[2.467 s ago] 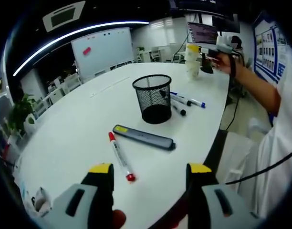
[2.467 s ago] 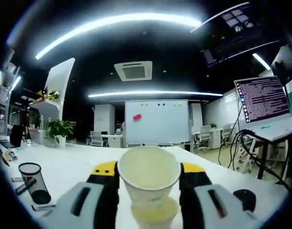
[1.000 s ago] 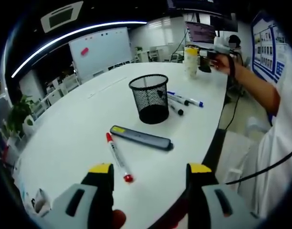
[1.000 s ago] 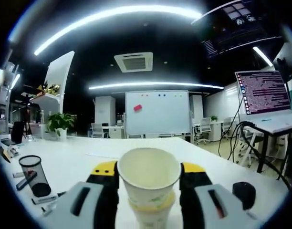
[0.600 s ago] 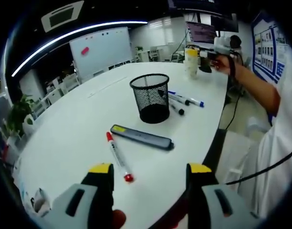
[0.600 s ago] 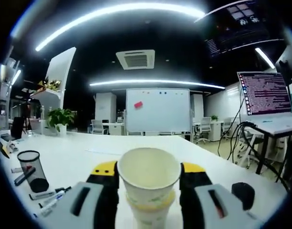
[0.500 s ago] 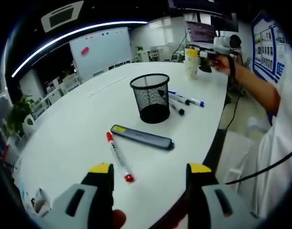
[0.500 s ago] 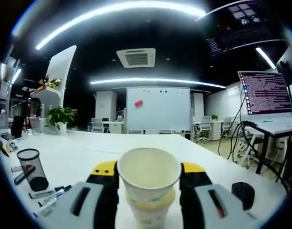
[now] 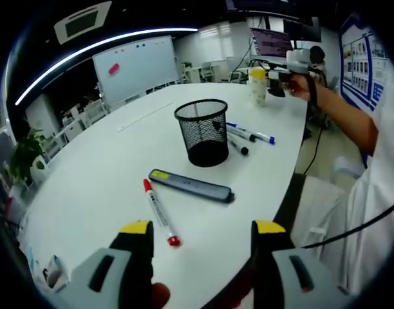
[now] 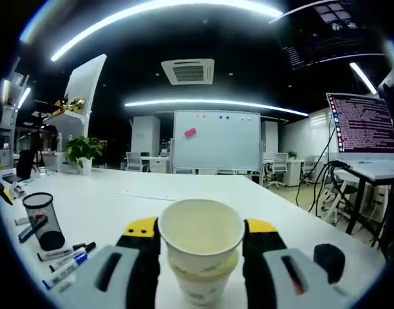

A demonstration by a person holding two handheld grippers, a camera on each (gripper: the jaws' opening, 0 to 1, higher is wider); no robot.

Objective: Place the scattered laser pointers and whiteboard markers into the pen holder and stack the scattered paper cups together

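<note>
Left gripper: is being held with jaws wide apart, nothing between them, above the near edge of the white table.
Red-capped marker: is lying just ahead of the left gripper, slightly left of its centre line, long axis running near to far.
Laser pointer: is lying beyond the marker, long axis left to right.
Pen holder: is standing upright farther on, with more markers lying at its right.
Right gripper: is being held closed on a paper cup, which is being seated into a second cup underneath.
Nearer arm: the left gripper is judged better placed for the red-capped marker.
</note>
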